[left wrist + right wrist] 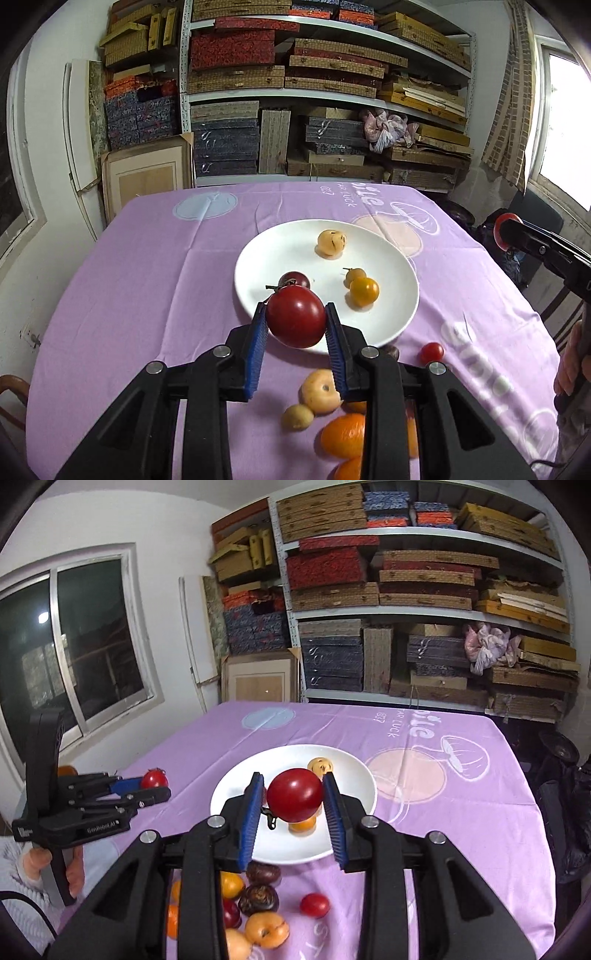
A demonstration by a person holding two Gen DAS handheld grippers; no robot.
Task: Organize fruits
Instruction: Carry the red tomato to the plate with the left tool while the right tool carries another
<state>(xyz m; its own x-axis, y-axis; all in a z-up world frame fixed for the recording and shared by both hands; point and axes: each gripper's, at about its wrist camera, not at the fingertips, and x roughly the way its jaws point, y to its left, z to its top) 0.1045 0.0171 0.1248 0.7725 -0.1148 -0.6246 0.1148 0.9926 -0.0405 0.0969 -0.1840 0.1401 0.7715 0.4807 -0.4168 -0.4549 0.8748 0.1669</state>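
On the left of the left wrist view the purple-clothed table [129,295] lies bare. Toward the middle sits a white plate [280,251] carrying a pale fruit [331,243], a dark one [295,278] and two yellow ones [364,291]. Loose fruit lies near the plate's close edge: a peach [319,391], an orange [343,435] and a small red one [431,352].

The left gripper [295,317] has its blue fingers [258,343] clamped nearly closed around a red tomato [295,316], held above the plate's near rim.

In the right wrist view, the right gripper [294,801] likewise grips a red plum [294,799] between narrow-set fingers [334,816] over the plate [236,794], with more fruit below, including a brown one [258,899].
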